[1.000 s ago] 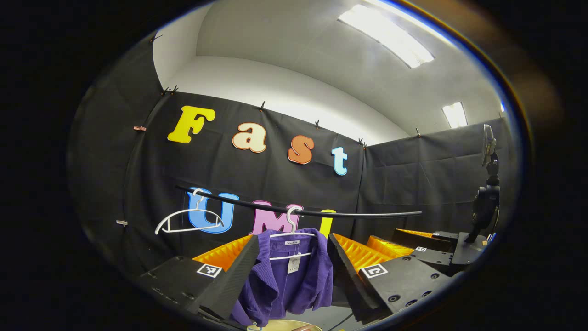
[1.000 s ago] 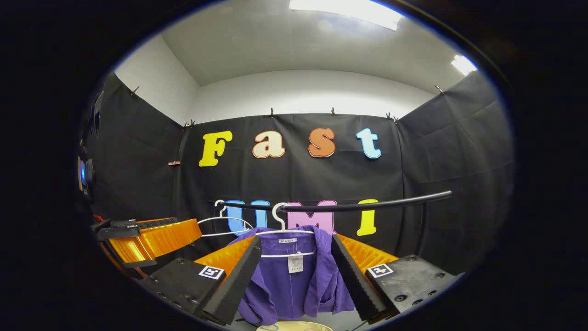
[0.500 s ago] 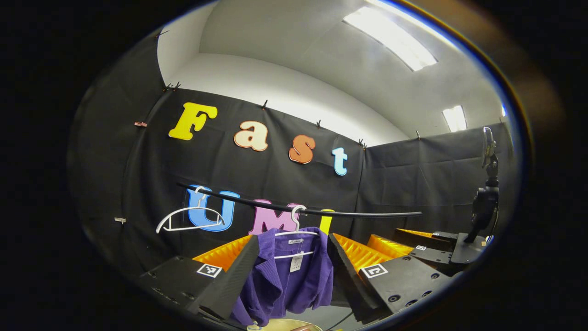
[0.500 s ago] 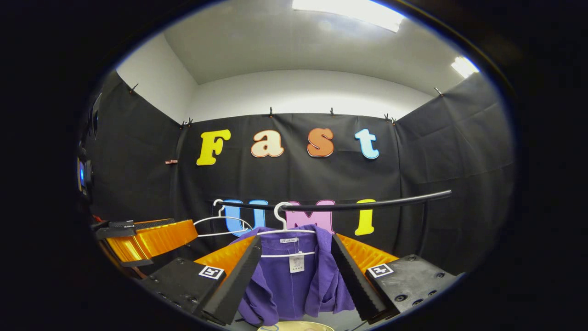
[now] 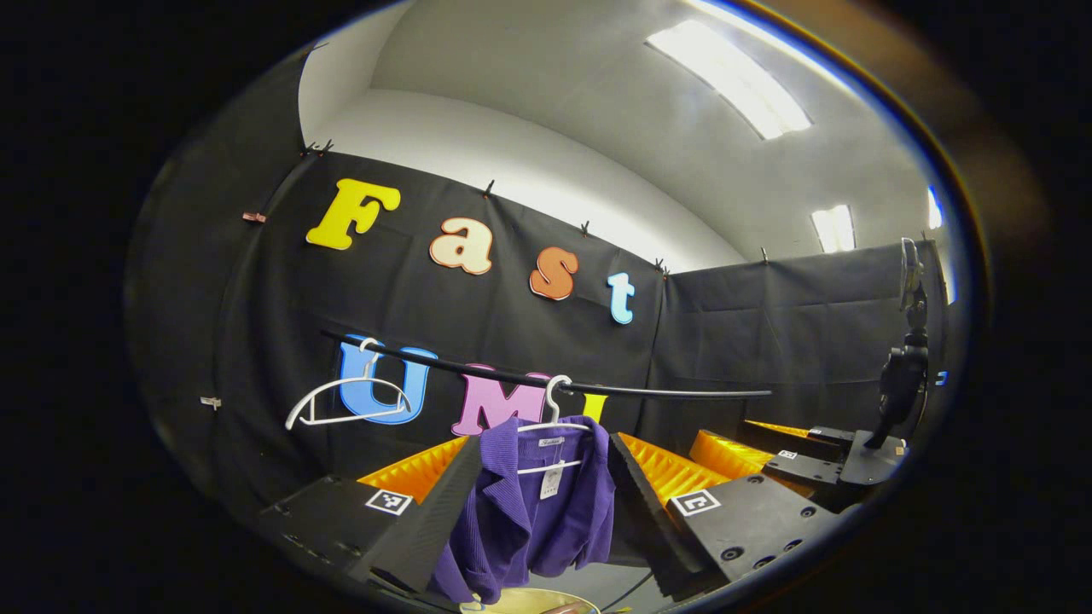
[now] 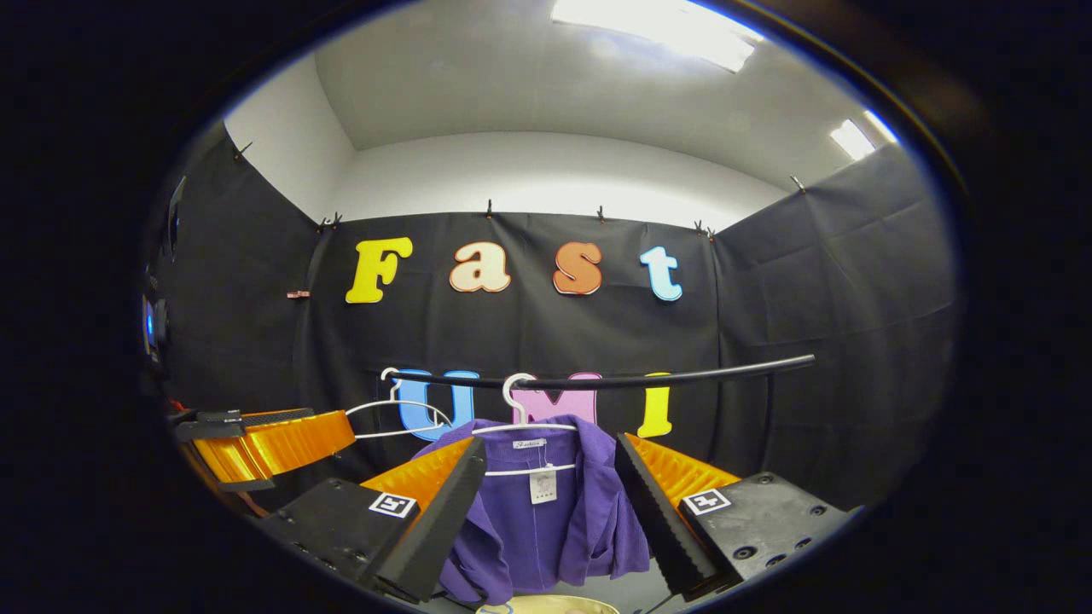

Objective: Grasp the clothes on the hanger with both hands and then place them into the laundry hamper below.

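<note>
A purple garment [image 5: 533, 512] [image 6: 546, 520] hangs on a white hanger [image 5: 554, 418] [image 6: 522, 422] from a black rail [image 5: 546, 381] [image 6: 614, 379]. My left gripper [image 5: 542, 512] stands open some way in front of it, the cloth showing in the gap between its black fingers. My right gripper [image 6: 550, 512] is open too, framing the same garment without touching it. The right gripper's orange-and-black body [image 5: 768, 448] shows at the right of the left gripper view, and the left gripper's body [image 6: 256, 435] at the left of the right gripper view. A pale hamper rim [image 5: 520, 601] [image 6: 554, 605] peeks in below the garment.
An empty white hanger [image 5: 345, 401] [image 6: 397, 418] hangs on the rail to the left of the garment. A camera stand [image 5: 896, 384] rises at the far right of the left gripper view. Black cloth walls close the booth on three sides.
Both views have shifted slightly: the garment sits a little to the right in the left gripper view and a little to the left in the right gripper view. Both grippers stay open.
</note>
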The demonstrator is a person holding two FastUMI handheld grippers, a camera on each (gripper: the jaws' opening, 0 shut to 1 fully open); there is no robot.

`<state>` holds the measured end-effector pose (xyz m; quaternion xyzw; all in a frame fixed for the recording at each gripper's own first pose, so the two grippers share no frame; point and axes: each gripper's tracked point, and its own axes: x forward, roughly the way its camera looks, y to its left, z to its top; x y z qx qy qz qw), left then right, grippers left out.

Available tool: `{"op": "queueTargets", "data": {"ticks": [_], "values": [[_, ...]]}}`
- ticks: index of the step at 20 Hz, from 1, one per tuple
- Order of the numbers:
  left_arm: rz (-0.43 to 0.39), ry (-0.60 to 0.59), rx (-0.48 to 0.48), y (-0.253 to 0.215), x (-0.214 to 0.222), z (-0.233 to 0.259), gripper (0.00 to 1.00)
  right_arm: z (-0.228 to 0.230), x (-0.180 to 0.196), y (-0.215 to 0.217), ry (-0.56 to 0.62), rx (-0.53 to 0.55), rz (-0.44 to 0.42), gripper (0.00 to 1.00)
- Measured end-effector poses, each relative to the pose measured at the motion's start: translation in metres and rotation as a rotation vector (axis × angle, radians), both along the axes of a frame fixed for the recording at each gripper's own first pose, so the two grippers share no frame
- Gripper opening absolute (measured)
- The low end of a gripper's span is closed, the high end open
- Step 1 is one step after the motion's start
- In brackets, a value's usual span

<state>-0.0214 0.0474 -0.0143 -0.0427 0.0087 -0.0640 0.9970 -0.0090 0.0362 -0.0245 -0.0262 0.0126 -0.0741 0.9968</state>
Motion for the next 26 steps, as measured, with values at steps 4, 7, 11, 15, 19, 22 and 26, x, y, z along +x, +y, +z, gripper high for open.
{"op": "queueTargets", "data": {"ticks": [4, 7, 11, 15, 19, 22, 26], "values": [[-0.026, 0.047, -0.016, 0.007, 0.001, -0.020, 0.94, -0.020, 0.000, 0.003, 0.029, 0.005, -0.031, 0.97], [-0.030, 0.087, -0.024, 0.003, 0.013, -0.041, 0.94, -0.037, 0.010, -0.009, 0.043, -0.003, -0.041, 0.99], [0.009, 0.098, 0.008, -0.004, 0.042, -0.072, 0.94, -0.064, 0.043, -0.038, 0.042, 0.008, -0.029, 0.97], [0.124, 0.117, 0.020, -0.011, 0.082, -0.114, 0.94, -0.111, 0.091, -0.074, 0.063, 0.047, 0.027, 0.97], [0.297, 0.118, -0.017, -0.002, 0.123, -0.147, 0.94, -0.156, 0.138, -0.103, 0.082, 0.092, 0.100, 0.98], [0.394, 0.145, -0.021, 0.006, 0.141, -0.175, 0.94, -0.189, 0.162, -0.112, 0.107, 0.102, 0.162, 0.98], [0.474, 0.201, -0.005, 0.017, 0.159, -0.211, 0.94, -0.246, 0.185, -0.121, 0.219, 0.099, 0.214, 0.98]]}}
